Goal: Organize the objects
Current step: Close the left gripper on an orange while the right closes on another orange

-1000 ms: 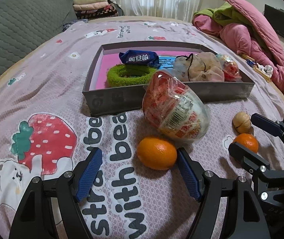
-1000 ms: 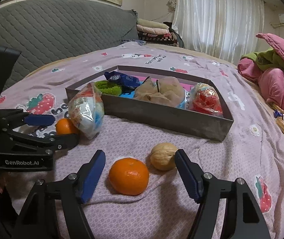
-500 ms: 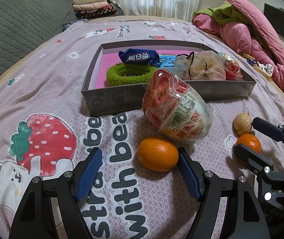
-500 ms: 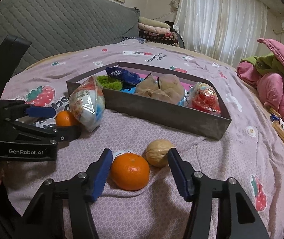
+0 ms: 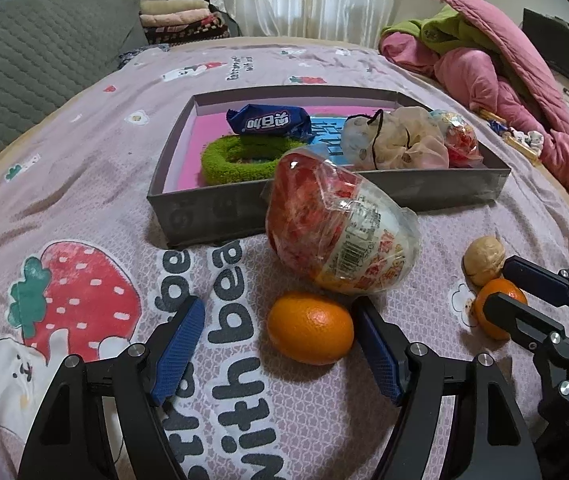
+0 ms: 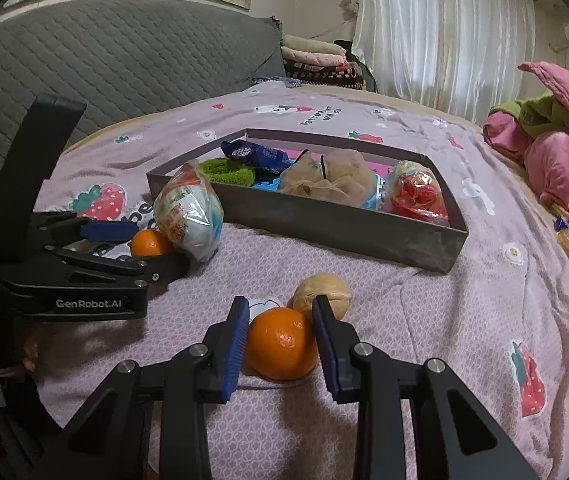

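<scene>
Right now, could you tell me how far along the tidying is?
Done: a snack bag, green ring and pouch lie in the tray. In hand: the right gripper's jaws have just been closing around one orange. Left: the other orange, walnut and wrapped egg.

My right gripper has just been closing around the tangerine; both pads seem to touch it. A walnut sits just behind, against my right finger.
</scene>
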